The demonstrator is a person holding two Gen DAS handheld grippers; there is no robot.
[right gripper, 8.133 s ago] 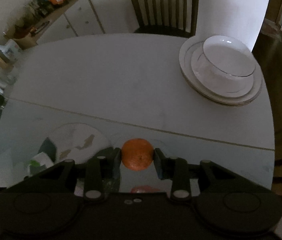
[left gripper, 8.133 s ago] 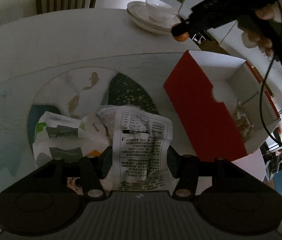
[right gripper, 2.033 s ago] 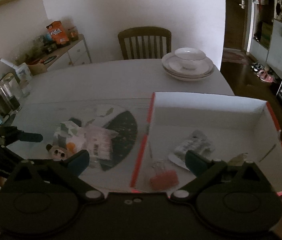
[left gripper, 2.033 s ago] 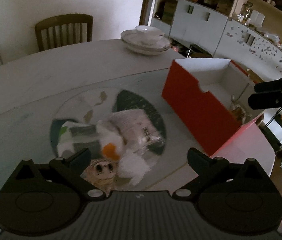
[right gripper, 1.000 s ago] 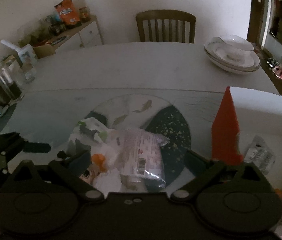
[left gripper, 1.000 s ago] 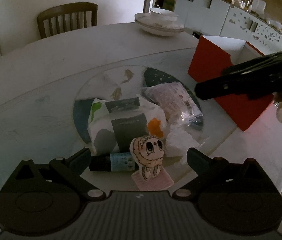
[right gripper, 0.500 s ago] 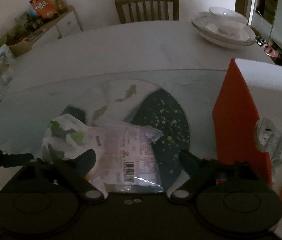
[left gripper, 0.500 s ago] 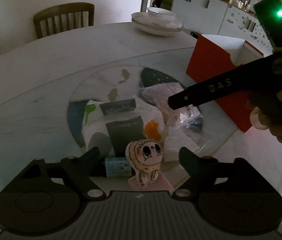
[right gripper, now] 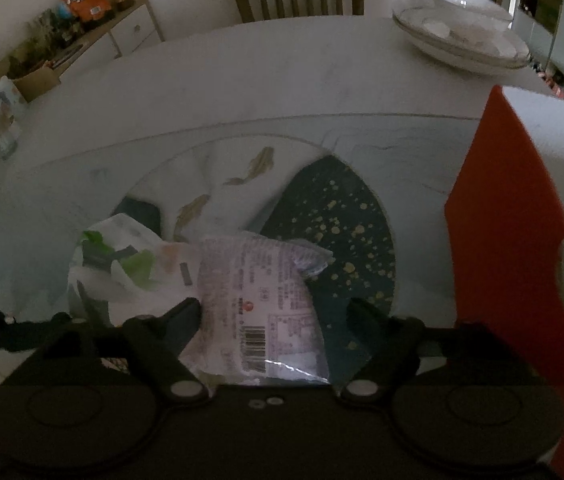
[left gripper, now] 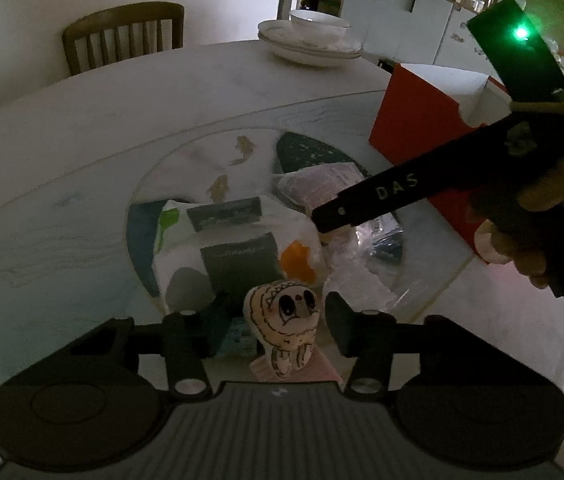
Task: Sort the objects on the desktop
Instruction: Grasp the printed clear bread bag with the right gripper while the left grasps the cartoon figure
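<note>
A small owl figure point(left gripper: 286, 322) stands on a pink card between the fingers of my left gripper point(left gripper: 276, 318), which is open with gaps on both sides. Behind it lie a white and green packet point(left gripper: 226, 248), a dark bottle point(left gripper: 238, 338) and a clear snack packet point(left gripper: 322, 184). My right gripper point(right gripper: 274, 320) is open around that clear packet point(right gripper: 262, 300), fingers on either side, not touching. It also shows in the left wrist view point(left gripper: 402, 196), reaching over the pile. The red box point(left gripper: 422, 140) stands to the right point(right gripper: 514, 240).
The pile lies on a round glass turntable point(left gripper: 186, 160) with fish patterns. Stacked white plates with a bowl point(left gripper: 310, 38) sit at the table's far side. A wooden chair point(left gripper: 122, 36) stands behind the table. A sideboard with clutter point(right gripper: 62, 40) is at the left.
My left gripper has narrowed around the owl figure and moved closer. My right gripper has come down over the clear packet, which now lies between its fingers.
</note>
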